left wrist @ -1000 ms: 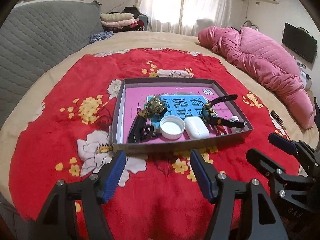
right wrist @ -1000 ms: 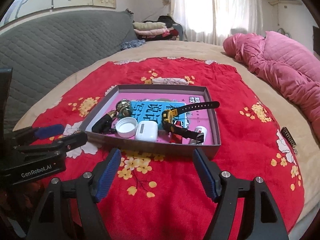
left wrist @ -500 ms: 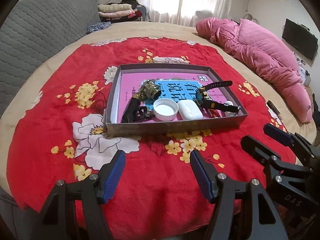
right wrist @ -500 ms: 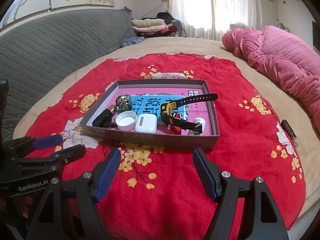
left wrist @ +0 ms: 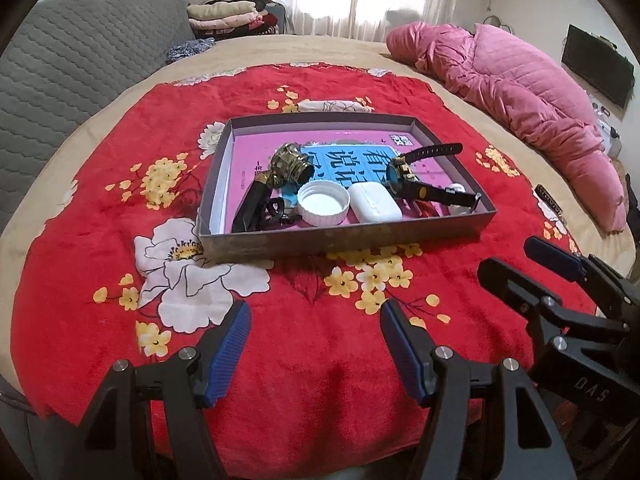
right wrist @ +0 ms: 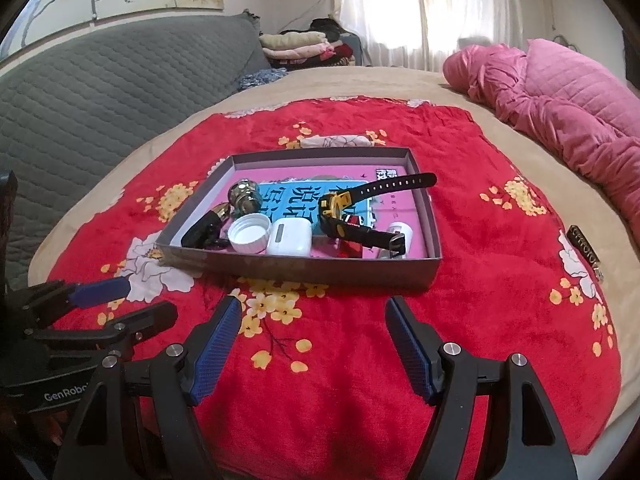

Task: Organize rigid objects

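— Rigid objects, as seen from the left wrist view: how much is judged to be sorted?

— Nearly all of it, it would seem. Ahead of the left gripper (left wrist: 315,344), a shallow grey cardboard tray (left wrist: 344,238) with a pink liner is seen on the red flowered blanket (left wrist: 100,200). Inside are gathered a brass-coloured metal knob (left wrist: 289,164), a white ribbed plastic cap (left wrist: 324,203), a white oblong earbud case (left wrist: 375,202), a black-and-yellow wristwatch (left wrist: 416,178) and a black clip-like piece (left wrist: 256,210). Only a small dark strip (left wrist: 549,200), far off to the right near the blanket's edge, is left outside; what it is cannot be told.

— And the gripper itself?

— Its blue pads are spread wide apart; nothing is held or touched.

— What is shown in the right wrist view?

— The same tray (right wrist: 304,276) is seen just ahead of the right gripper (right wrist: 313,346), slightly to the left, with the watch (right wrist: 352,210), cap (right wrist: 250,233) and case (right wrist: 289,236) inside. The strip (right wrist: 585,246) lies well to the right. The jaws are fully parted and empty, above bare blanket. The left gripper (right wrist: 120,300) is seen low on the left, likewise open.
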A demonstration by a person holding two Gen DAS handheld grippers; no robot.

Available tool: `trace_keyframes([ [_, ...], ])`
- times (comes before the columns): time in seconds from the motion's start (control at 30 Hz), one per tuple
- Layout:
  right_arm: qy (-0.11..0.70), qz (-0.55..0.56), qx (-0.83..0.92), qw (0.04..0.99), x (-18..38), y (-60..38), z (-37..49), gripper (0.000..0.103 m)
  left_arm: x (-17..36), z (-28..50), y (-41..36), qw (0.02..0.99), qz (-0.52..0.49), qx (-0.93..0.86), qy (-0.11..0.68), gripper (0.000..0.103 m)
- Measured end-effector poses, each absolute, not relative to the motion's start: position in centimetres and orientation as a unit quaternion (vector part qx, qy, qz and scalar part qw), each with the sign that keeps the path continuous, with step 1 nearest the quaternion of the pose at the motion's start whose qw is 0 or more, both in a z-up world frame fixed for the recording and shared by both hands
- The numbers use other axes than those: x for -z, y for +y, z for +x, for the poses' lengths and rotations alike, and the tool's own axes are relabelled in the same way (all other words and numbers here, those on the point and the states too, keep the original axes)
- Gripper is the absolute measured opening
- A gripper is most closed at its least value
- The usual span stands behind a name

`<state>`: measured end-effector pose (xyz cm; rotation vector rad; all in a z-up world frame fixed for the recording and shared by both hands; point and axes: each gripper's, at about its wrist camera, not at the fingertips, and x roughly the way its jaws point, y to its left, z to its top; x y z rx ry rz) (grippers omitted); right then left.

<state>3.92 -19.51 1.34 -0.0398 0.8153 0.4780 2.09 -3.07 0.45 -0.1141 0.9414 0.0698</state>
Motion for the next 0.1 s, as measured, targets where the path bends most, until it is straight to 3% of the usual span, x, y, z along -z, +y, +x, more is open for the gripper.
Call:
trace_keyframes([
  [0.1, 0.393, -0.012, -0.228, 0.890, -1.13, -19.85, 4.16, 0.075, -0.14, 2.16, -2.93, 0.887, -0.054, -0.037, 0.456, 0.066],
])
